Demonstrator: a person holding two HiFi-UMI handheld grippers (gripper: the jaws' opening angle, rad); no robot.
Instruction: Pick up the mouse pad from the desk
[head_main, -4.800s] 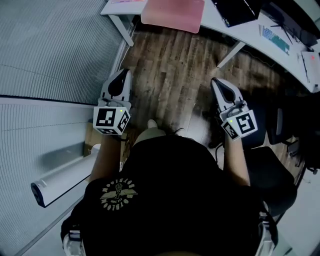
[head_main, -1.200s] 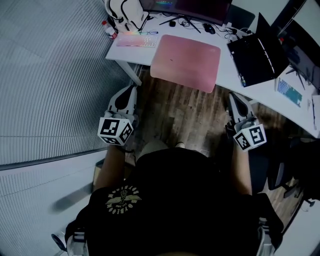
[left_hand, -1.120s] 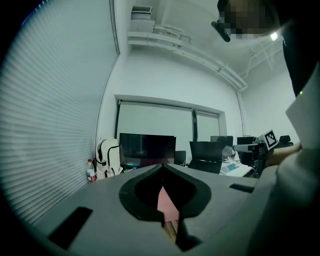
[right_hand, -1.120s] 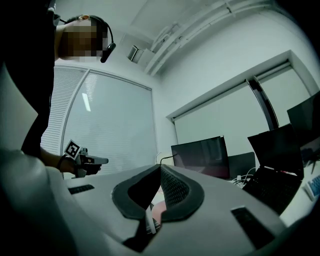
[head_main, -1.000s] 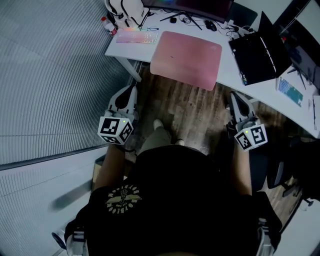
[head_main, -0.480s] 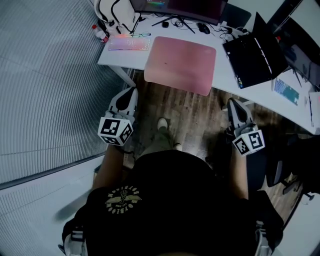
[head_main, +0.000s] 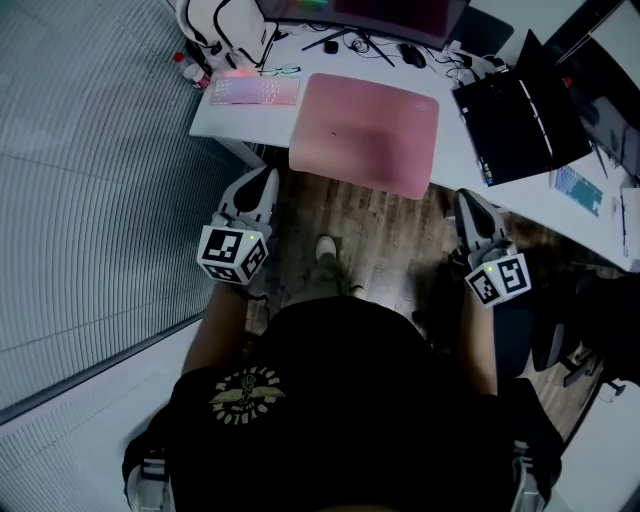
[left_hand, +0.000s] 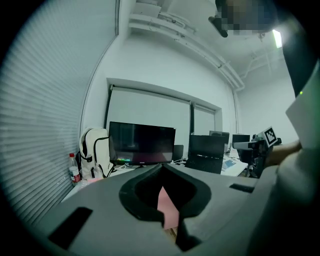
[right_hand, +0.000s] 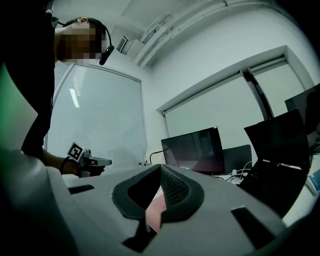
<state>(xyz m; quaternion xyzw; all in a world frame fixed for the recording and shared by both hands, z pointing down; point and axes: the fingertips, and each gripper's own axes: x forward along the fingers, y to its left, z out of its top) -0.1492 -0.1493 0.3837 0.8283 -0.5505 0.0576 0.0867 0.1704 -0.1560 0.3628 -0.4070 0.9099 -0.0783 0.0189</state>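
On the white table (head_main: 232, 120) lay the pink mouse pad (head_main: 365, 130). It was flat, and its near edge was right at the front edge of the table. A small pale keyboard (head_main: 253, 91) sat just beside the pad on the left. Behind the keyboard stood a white backpack (head_main: 215, 20) and a little bottle (head_main: 190, 72). A black laptop (head_main: 515, 110) stood open to the right of the pad, close to it but not touching. A dark screen (head_main: 370, 8) stood at the back of the table, with some wires (head_main: 350, 42) in front of it.

The person held one tool in each hand. The left tool (head_main: 266, 178) was clenched tight, with its two jaws pressed together and nothing between them. It hung over the wooden floor (head_main: 375, 235), near the pad's near left corner. It did not touch the pad or the table. The right tool (head_main: 466, 200) was clenched tight too, and it held nothing. It was also over the floor, near the pad's near right corner and apart from it. Both tools pointed toward the table. In each tool's own view, a strip of the pink pad showed just past the closed tips.

Between the two tools, one shoe (head_main: 325, 250) stood on the floor. Gray blinds (head_main: 90, 160) covered the wall on the left. A dark chair (head_main: 560, 335) stood on the right.
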